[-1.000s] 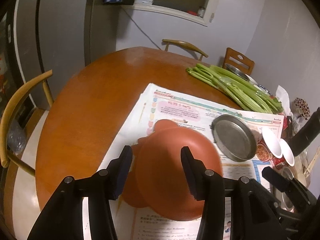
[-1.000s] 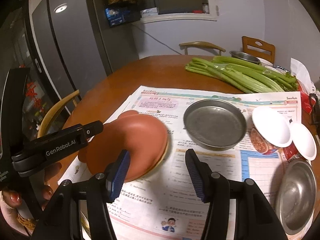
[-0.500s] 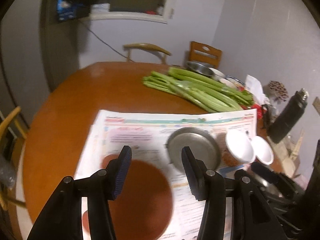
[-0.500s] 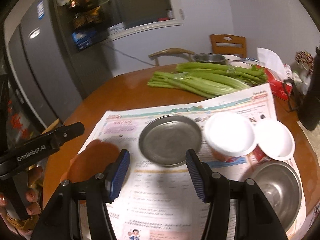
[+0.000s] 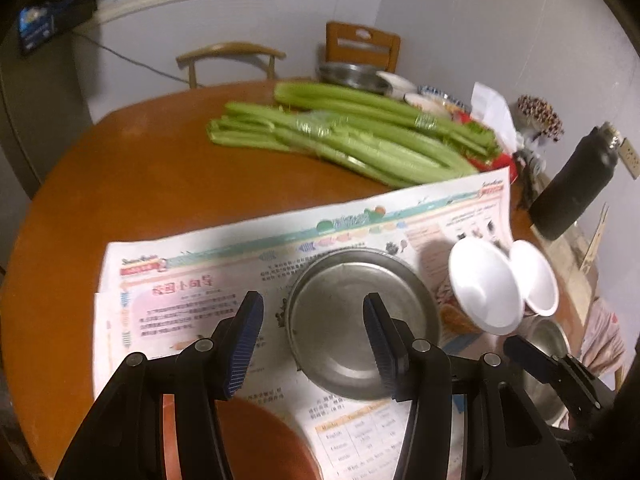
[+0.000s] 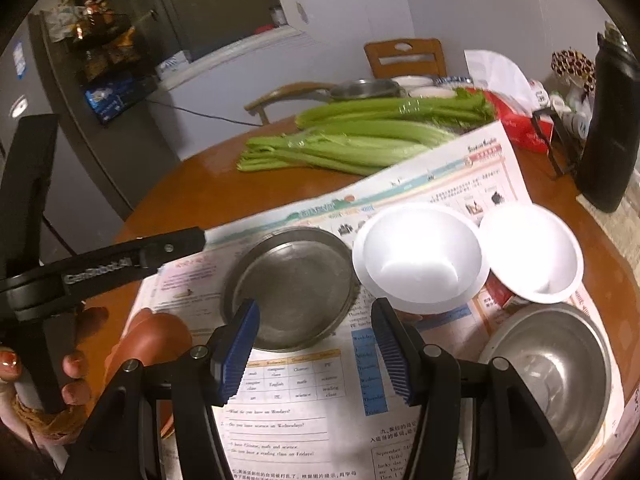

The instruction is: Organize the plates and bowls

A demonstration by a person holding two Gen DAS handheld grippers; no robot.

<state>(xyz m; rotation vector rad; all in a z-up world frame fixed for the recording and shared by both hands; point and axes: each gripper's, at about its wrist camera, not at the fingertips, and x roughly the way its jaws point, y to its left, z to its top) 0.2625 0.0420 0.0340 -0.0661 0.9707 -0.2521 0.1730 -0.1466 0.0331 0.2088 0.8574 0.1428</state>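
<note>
A shallow metal plate (image 5: 340, 300) (image 6: 292, 276) lies on a newspaper (image 5: 192, 296), just beyond both grippers' fingertips. My left gripper (image 5: 314, 344) is open and empty above its near rim. My right gripper (image 6: 314, 354) is open and empty over the same near rim. Right of the plate stand two white bowls (image 6: 420, 252) (image 6: 532, 252), tilted on red packets. A steel bowl (image 6: 548, 368) sits at the near right. A brown dish (image 6: 152, 340) (image 5: 260, 440) lies at the near left, below the left gripper.
Celery bundles (image 5: 348, 136) lie across the round wooden table (image 5: 120, 184) behind the paper. A black bottle (image 6: 608, 120) stands at the right edge. More metal and china dishes (image 5: 352, 76) sit at the far side, with chairs behind. A hand (image 6: 76, 360) holds the left gripper.
Both views have swung right, off the brown dish and onto the metal plate and white bowls. The brown dish has dropped to the lower left. Both grippers stay open and empty.
</note>
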